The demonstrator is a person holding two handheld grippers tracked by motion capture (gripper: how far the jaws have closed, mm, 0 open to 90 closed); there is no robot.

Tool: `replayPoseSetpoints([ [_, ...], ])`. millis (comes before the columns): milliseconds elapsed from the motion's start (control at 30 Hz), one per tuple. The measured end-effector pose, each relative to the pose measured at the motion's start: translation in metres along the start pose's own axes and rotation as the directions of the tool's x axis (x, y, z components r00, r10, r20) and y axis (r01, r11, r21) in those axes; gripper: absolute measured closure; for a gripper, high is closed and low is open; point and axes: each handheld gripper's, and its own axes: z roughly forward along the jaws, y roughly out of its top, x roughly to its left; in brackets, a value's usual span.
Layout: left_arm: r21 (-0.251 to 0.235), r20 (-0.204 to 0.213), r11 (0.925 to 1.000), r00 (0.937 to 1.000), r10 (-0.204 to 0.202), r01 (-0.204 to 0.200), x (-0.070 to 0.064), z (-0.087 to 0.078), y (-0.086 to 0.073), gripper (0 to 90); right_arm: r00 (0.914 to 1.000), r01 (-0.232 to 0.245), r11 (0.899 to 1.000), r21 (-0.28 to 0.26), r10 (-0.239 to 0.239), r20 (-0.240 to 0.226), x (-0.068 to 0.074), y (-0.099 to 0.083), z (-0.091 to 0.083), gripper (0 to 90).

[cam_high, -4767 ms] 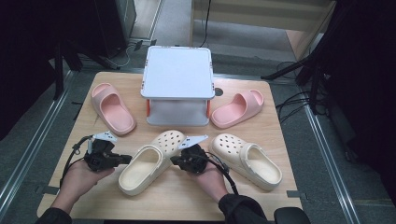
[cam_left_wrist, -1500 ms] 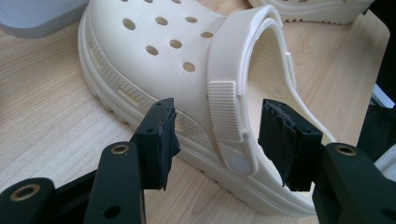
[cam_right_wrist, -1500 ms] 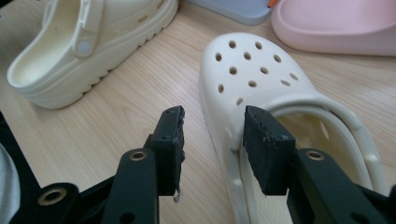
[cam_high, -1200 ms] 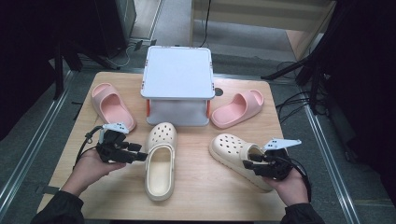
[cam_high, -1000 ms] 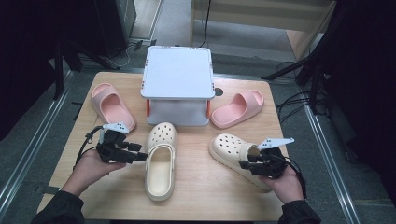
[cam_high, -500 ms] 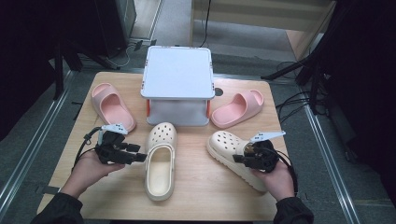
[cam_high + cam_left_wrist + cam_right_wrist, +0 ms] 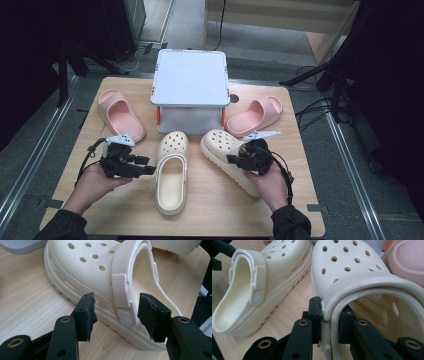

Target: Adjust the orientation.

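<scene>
Two cream clogs lie on the wooden table (image 7: 215,215). The left clog (image 7: 171,172) points toward the white box, its heel toward me. My left gripper (image 7: 148,169) is open at that clog's left side; in the left gripper view the jaws (image 7: 117,308) stand on either side of the strap rivet of the clog (image 7: 87,267) without touching it. The right clog (image 7: 220,147) lies at an angle, toe close to the left clog's toe. My right gripper (image 7: 234,160) is shut on its side wall; the right gripper view shows the rim of the clog (image 7: 352,265) pinched between the jaws (image 7: 329,312).
A white lidded box (image 7: 190,82) stands at the back middle. Pink slides lie on either side of it, one at the left (image 7: 117,112) and one at the right (image 7: 255,116). The other clog (image 7: 274,277) lies just left of the held one.
My right gripper closed on the right clog and slid it left, toward the left clog. Since the oldest frame the left clog has been straightened; the left gripper stays beside it.
</scene>
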Motion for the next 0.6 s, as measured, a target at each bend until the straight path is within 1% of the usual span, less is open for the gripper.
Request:
replayPoseSetpoints([
  [200, 0.003, -0.001, 1.0, 1.0, 0.001, -0.001, -0.001, 0.0, -0.001, 46.9, 0.9999, 0.011, 1.0, 0.002, -0.011, 0.004, 0.01, 0.008, 0.017, 77.8],
  [267, 0.003, 0.0, 1.0, 1.0, 0.002, -0.002, -0.001, 0.0, -0.001, 46.8, 0.9997, 0.019, 1.0, 0.011, -0.019, 0.015, 0.013, 0.009, 0.024, 77.7],
  [467, 0.006, 0.005, 1.0, 1.0, 0.008, -0.008, -0.001, 0.001, -0.001, 47.2, 0.9965, 0.031, 0.999, 0.035, -0.033, 0.076, 0.019, 0.01, 0.038, 77.7],
  [600, 0.008, 0.005, 0.9999, 0.9999, 0.009, -0.009, -0.001, 0.001, -0.001, 47.2, 0.9956, 0.041, 0.999, 0.032, -0.043, 0.083, 0.024, 0.01, 0.045, 77.6],
])
